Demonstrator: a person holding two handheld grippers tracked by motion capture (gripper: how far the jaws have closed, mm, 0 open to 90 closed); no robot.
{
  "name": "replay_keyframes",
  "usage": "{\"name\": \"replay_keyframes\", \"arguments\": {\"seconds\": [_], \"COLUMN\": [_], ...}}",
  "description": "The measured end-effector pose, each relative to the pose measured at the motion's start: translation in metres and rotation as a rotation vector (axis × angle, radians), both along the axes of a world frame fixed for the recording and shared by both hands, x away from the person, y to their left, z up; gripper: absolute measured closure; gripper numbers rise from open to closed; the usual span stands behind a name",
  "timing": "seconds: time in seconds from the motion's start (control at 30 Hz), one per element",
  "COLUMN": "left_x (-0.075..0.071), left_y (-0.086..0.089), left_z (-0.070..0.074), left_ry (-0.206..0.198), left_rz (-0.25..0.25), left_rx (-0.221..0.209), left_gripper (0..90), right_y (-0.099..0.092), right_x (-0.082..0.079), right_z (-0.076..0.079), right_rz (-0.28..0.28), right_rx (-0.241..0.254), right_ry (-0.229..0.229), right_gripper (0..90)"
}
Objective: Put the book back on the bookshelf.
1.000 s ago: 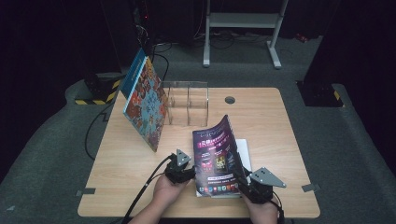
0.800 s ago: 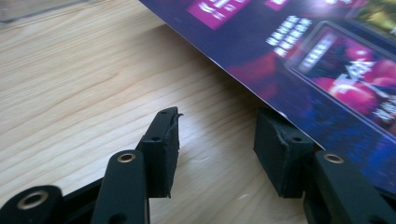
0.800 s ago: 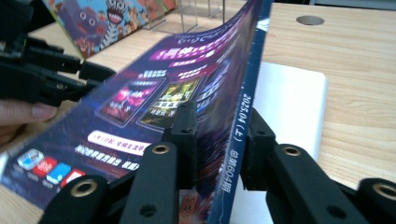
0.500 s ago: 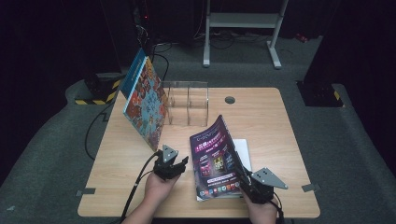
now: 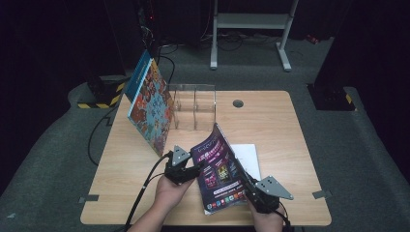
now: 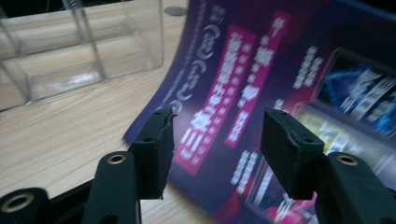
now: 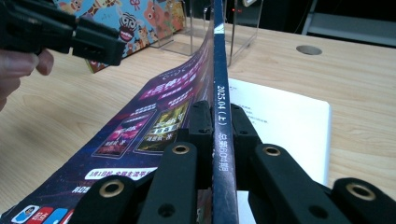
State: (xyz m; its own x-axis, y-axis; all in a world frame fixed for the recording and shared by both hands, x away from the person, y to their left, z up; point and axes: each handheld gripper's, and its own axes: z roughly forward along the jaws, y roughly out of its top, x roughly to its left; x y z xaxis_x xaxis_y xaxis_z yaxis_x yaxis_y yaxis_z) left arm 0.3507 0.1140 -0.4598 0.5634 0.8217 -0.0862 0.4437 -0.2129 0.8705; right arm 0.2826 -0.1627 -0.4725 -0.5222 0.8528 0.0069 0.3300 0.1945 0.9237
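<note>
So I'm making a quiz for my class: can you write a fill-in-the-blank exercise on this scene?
1. The right gripper is shut on the spine of the ____.
2. The left gripper has its jaws ____, nothing pinched between them.
3. The picture book leans against the clear ____.
4. Under the magazine lies a sheet of ____ colour.

Missing words: magazine; open; holder; white

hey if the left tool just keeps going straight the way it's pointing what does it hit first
Most likely the purple magazine: its curved cover stands right ahead of the open left tool, apart from the jaws, though depth is hard to judge.
</note>
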Motion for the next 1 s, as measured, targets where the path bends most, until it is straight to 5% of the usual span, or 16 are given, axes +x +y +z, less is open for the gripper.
{"name": "replay_keyframes", "arguments": {"seconds": [0.5, 0.87, 1.0], "left_x": [0.006, 0.025, 0.029], "left_y": [-0.027, -0.043, -0.048], "left_z": [0.027, 0.036, 0.034], "left_ry": [-0.031, 0.013, 0.035], "left_rz": [-0.05, 0.001, 0.034], "left_rx": [-0.046, -0.088, -0.036], "left_gripper": [36.7, 32.7, 27.3], "right_y": [0.021, 0.029, 0.033], "right_x": [-0.01, -0.013, -0.015], "right_z": [0.0, -0.001, -0.001], "right_rz": [0.025, 0.036, 0.044], "right_rx": [-0.08, -0.119, -0.136], "right_ry": [-0.073, -0.106, -0.125], "right_gripper": [83.5, 83.5, 83.5]}}
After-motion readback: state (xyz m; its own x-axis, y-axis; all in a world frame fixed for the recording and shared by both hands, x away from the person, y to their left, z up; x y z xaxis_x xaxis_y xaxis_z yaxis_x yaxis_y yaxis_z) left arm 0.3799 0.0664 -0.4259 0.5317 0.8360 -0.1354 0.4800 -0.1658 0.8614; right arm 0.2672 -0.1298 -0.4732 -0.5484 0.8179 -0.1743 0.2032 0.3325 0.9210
